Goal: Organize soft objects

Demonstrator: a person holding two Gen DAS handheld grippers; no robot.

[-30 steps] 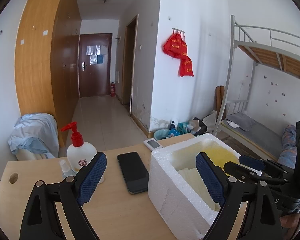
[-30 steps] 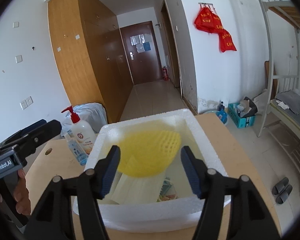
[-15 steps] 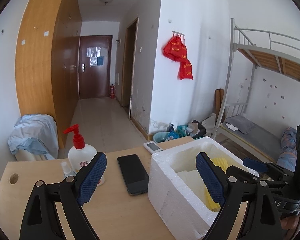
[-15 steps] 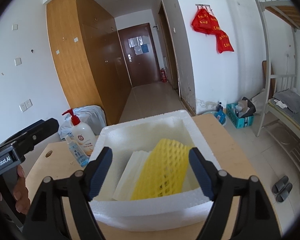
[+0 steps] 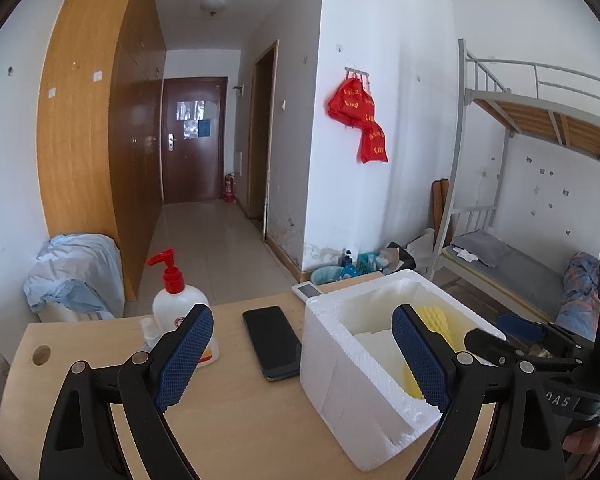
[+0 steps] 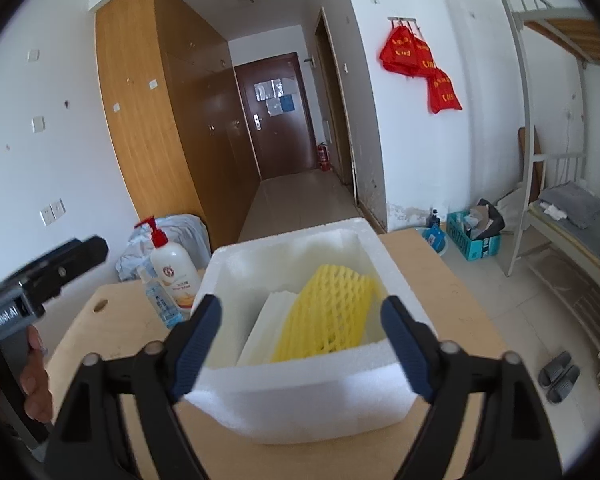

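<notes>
The yellow foam net leans inside the white foam box on the desk, released by the right hand-held gripper, whose jaws are opening around nothing, while the left hand-held gripper gapes empty.

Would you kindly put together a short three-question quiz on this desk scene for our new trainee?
1. True or false: the yellow foam net lies inside the white foam box.
2. Which thing lies flat on the desk between the pump bottle and the box? A) a book B) a black phone C) a mug
3. Fill in: the right claw has ____ pressed between its pads.

Key:
1. True; it leans against white foam sheets there.
2. B.
3. Nothing; its jaws are opening, and the net sits beyond them in the box.
</notes>
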